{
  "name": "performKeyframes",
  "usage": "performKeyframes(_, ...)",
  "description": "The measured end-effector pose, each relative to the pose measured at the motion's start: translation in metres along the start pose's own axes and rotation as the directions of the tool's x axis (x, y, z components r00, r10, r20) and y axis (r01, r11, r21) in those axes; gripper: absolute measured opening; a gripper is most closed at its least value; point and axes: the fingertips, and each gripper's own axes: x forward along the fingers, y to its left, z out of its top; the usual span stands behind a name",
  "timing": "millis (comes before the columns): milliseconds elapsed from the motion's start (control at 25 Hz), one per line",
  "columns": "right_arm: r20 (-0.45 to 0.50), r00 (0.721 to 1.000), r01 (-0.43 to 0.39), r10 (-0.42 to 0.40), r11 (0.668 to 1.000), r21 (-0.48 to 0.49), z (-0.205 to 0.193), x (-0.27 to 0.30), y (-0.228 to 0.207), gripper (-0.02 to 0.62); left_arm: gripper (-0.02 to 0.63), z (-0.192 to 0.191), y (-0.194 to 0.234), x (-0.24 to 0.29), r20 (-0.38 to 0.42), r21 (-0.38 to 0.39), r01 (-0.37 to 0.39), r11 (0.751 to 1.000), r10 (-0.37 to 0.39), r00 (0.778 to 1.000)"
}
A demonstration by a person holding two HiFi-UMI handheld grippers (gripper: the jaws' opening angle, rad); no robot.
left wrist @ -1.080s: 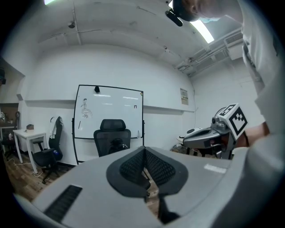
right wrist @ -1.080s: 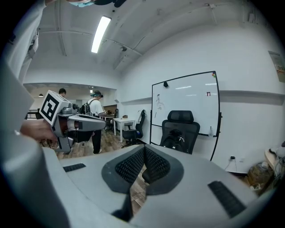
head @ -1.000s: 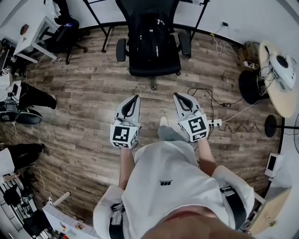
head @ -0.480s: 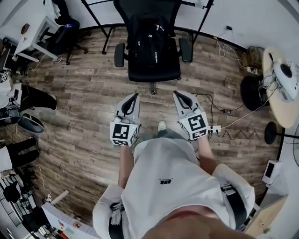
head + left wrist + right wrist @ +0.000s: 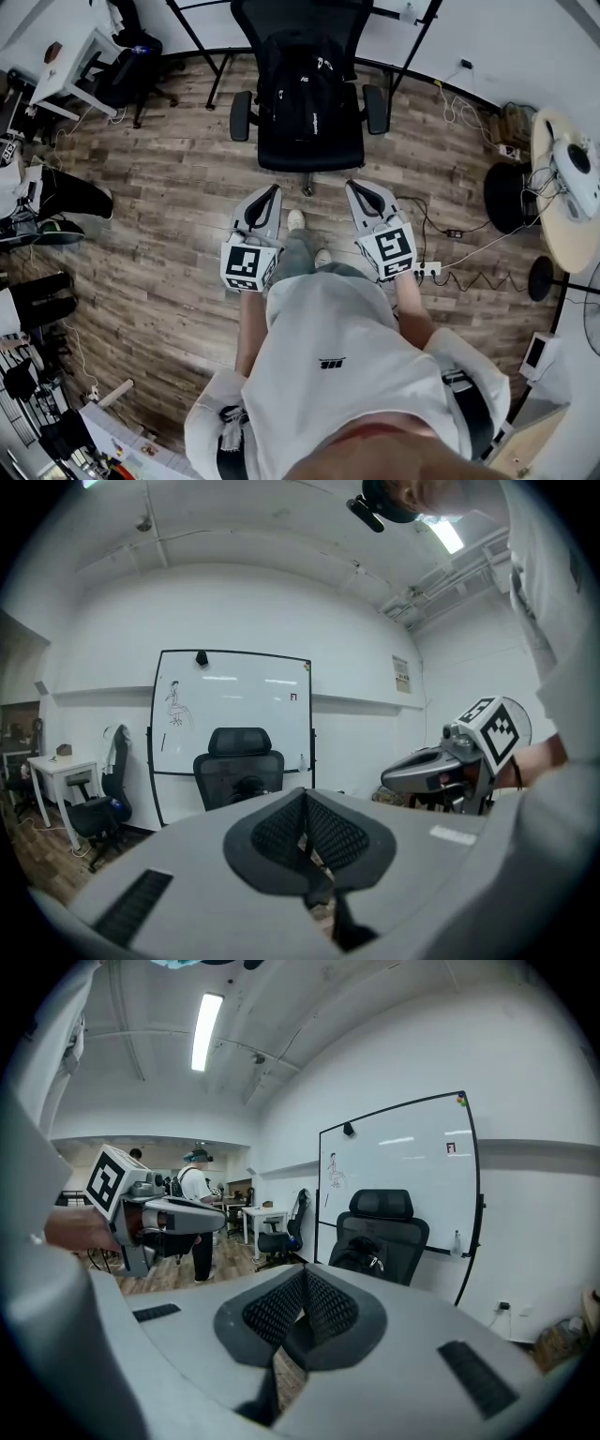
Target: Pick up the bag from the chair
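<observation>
**Backpack on the chair, both grippers closed and empty**

Head view first: the black backpack (image 5: 305,89) stands upright on the seat of the black mesh office chair (image 5: 311,150), propped against the backrest. The person stands on the brown wood-plank floor (image 5: 159,197), facing the chair. The grey left gripper (image 5: 268,193) and grey right gripper (image 5: 358,187) are held out side by side with their tips aimed at the chair, and both are well apart from the backpack. A white power strip (image 5: 429,269) with trailing cables lies on the floor just right of the right gripper.

Over to the left gripper view: the jaws are pressed flat together with nothing between them. Straight ahead, the chair stands in front of a black-framed whiteboard (image 5: 234,705), and the backpack is only a dark shape on the seat.

Now the right gripper view: these jaws are also closed tight and hold nothing. The chair and backpack sit ahead, slightly right of the tips, and a white desk (image 5: 262,1213) stands further back on the left.
</observation>
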Motion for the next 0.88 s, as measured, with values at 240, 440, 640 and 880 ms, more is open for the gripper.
performKeyframes(240,-0.011,1.0,-0.006,0.006,1.0,0.002,0.001,0.029,-0.013,-0.005,-0.005,0.001,0.024,0.021,0.004,-0.006,-0.01,1.0,0.01,1.0)
performKeyframes(440,-0.017,1.0,-0.003,0.003,1.0,-0.001,0.004,0.056,-0.026,-0.005,-0.005,0.002,0.049,0.04,0.006,-0.015,-0.021,1.0,0.021,1.0)
performKeyframes(640,-0.036,0.999,0.011,-0.01,1.0,0.003,0.007,0.088,-0.043,-0.005,-0.005,0.002,0.079,0.068,-0.002,-0.024,-0.025,0.999,0.025,1.0)
performKeyframes(880,-0.058,0.998,0.022,-0.021,1.0,0.014,0.013,0.132,-0.065,-0.005,-0.005,0.002,0.115,0.107,-0.025,-0.032,-0.009,0.999,0.009,1.0)
